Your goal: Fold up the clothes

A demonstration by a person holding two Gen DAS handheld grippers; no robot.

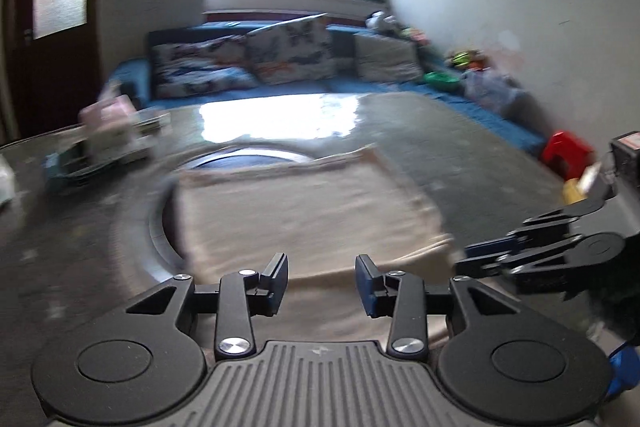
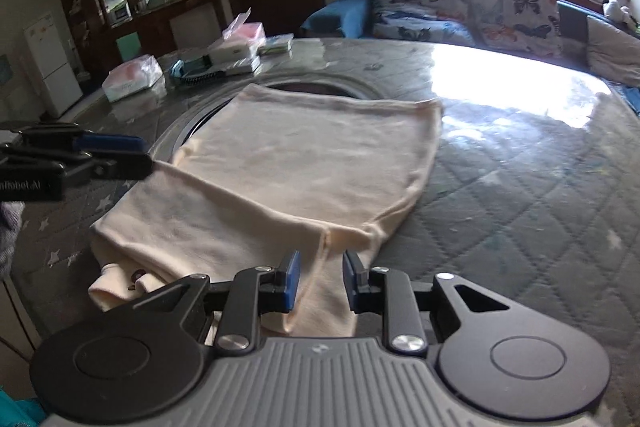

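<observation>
A cream garment [image 2: 304, 163] lies partly folded and flat on the grey quilted table cover [image 2: 520, 187]; it also shows, blurred, in the left wrist view [image 1: 304, 211]. My right gripper [image 2: 320, 281] is open and empty, just above the garment's near edge. My left gripper [image 1: 322, 281] is open and empty over the garment's near left part. The left gripper shows in the right wrist view [image 2: 120, 157] at the garment's left edge. The right gripper shows in the left wrist view [image 1: 480, 257] at the garment's right corner.
Tissue packs and boxes [image 2: 236, 51] sit at the table's far left. A round recess [image 2: 312, 87] in the table lies under the garment's far end. A blue sofa with butterfly cushions [image 2: 500, 15] stands behind. A red stool [image 1: 566, 151] is at the right.
</observation>
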